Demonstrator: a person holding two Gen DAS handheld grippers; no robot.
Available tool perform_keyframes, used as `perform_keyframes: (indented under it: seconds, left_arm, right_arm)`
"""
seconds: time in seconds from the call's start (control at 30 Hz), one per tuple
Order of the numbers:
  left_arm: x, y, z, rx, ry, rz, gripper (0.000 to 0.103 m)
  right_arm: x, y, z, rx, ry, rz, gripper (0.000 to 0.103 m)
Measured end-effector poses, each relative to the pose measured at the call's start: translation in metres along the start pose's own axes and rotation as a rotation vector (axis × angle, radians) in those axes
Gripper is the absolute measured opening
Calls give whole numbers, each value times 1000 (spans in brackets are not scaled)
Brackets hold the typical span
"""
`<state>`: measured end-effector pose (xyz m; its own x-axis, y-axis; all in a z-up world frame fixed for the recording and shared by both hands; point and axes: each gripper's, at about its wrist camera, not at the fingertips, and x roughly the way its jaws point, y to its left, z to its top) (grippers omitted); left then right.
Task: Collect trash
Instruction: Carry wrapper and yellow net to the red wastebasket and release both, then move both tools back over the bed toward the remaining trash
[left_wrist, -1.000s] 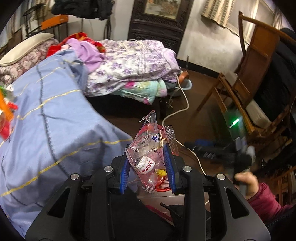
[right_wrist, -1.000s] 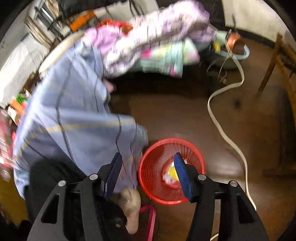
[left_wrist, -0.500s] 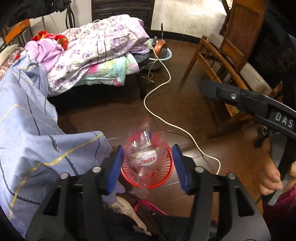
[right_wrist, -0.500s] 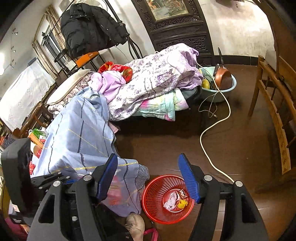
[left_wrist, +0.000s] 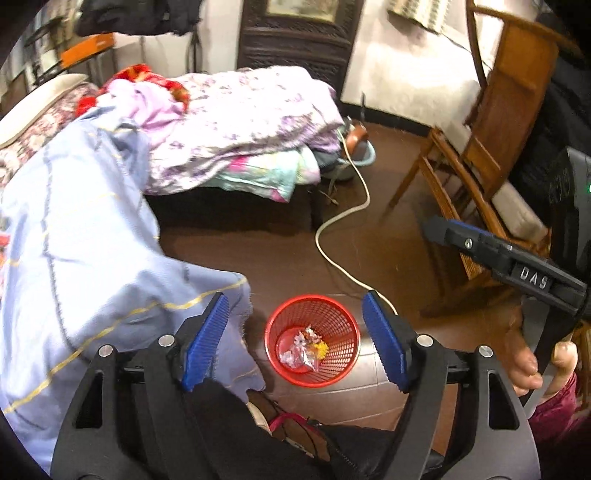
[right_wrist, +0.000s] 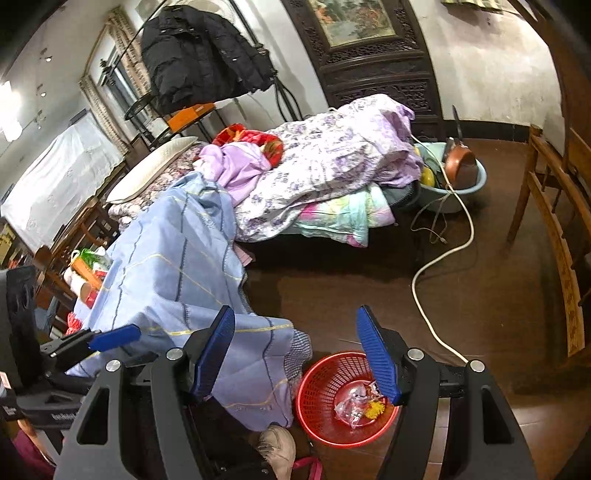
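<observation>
A clear plastic wrapper is seen lying crumpled at the bottom of a red mesh basket, beside a small yellow scrap. The same wrapper and yellow scrap are shown in the right wrist view, inside the red mesh basket, which is stood on the dark brown floor.

The left gripper is held above the basket with its blue-padded fingers spread wide; nothing is gripped between them, and the basket is framed in the gap. The right gripper is likewise held wide apart and empty, its right pad overlapping the near rim of the basket in view.

A pale blue cloth with yellow and dark lines is draped just beside the basket, its lower edge hanging near the rim. A light-coloured shoe is seen on the floor next to the basket. A white cable is trailed across the floor, passing close behind the basket and running toward a blue basin in which a brown pan is set. A purple floral quilt is piled on a bed farther back, and a wooden chair is placed well apart on the right. A black jacket is hung by the wall.
</observation>
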<state>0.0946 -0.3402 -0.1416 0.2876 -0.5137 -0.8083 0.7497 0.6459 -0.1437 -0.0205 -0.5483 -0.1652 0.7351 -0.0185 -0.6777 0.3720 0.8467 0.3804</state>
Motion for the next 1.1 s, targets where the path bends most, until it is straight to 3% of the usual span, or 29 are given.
perform_keyframes:
  seconds: [0.47,0.77,1.1]
  left_arm:
    - [-89,23,-27,-77,-173,84,81]
    - [-154,49,-57,-159,-301,157,87]
    - [-192,132,-110,-355,-358,239,92]
  right_arm:
    - [-45,82,0,-181,-72,31,77]
    - [-83,148,-9,-307,-126,104,85]
    - [-77,229,-38,-444,-70,172,91]
